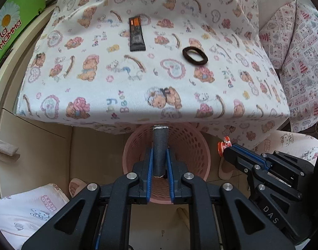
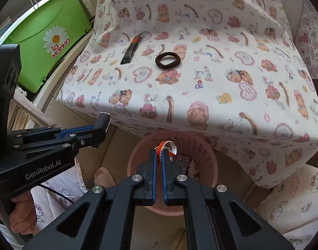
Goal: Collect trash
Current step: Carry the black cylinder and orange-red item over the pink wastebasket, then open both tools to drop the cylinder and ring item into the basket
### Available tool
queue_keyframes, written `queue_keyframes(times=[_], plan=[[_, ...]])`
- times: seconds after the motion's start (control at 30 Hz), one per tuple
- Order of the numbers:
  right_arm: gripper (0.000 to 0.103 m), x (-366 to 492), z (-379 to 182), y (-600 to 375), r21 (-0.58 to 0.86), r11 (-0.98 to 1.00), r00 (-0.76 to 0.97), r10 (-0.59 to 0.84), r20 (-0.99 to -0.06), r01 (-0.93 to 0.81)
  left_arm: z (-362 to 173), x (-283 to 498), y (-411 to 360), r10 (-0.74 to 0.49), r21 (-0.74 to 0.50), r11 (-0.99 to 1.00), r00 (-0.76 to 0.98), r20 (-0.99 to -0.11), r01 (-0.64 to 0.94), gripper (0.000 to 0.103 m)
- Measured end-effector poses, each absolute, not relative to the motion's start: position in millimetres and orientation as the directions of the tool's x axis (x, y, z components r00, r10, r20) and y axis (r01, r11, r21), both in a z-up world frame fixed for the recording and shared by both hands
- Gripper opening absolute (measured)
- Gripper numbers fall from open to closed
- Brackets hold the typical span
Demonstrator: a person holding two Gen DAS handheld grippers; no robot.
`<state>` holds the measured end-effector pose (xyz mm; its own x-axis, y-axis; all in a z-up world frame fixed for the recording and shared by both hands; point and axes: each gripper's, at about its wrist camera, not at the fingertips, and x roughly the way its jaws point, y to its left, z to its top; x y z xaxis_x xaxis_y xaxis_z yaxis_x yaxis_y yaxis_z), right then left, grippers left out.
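Observation:
My left gripper (image 1: 160, 153) is shut on a dark grey rolled wrapper (image 1: 160, 150) and holds it over the pink perforated basket (image 1: 192, 145). My right gripper (image 2: 160, 156) is shut on an orange and white wrapper (image 2: 166, 145) above the same basket (image 2: 202, 145), which holds some trash at the bottom. On the bear-print sheet lie a black and orange sachet (image 1: 136, 34) and a dark brown hair band (image 1: 195, 55). Both also show in the right wrist view, the sachet (image 2: 130, 50) left of the hair band (image 2: 167, 60).
The basket stands on the floor against the bed's front edge (image 1: 138, 120). A green La Mamma box (image 2: 46, 39) stands left of the bed. Hello Kitty cushions (image 2: 290, 189) lie on the floor at both sides. A patterned pillow (image 1: 300, 48) is at the right.

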<state>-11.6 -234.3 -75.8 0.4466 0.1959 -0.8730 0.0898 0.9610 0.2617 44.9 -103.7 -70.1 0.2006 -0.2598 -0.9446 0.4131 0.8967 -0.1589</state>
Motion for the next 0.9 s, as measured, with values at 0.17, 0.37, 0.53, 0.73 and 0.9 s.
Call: queue_keyframes(times=[0.17, 0.37, 0.53, 0.73, 0.9], plan=[[0.005, -14, -90, -231, 0.219, 0.970, 0.425, 0.157, -0.892, 0.101, -96, 41, -110, -0.255, -0.186, 0.888, 0.115, -0.960, 0.420, 0.012], [0.005, -13, -114, -231, 0.153, 0.979, 0.383, 0.089, -0.920, 0.139, -122, 43, -117, -0.203, -0.139, 0.893, 0.106, -0.973, 0.427, 0.012], [0.005, -7, -143, -243, 0.131, 0.963, 0.346, 0.043, -0.937, 0.236, -150, 47, -122, -0.147, -0.102, 0.887, 0.066, -0.987, 0.451, 0.012], [0.005, -1, -174, -245, 0.109, 0.959, 0.261, 0.039, -0.964, 0.260, -188, 47, -126, -0.116, -0.117, 0.900, -0.028, -0.993, 0.420, 0.012], [0.005, 3, -197, -244, 0.096, 0.961, 0.208, 0.042, -0.977, 0.260, -211, 51, -129, -0.078, -0.095, 0.912, -0.059, -0.995, 0.399, 0.013]])
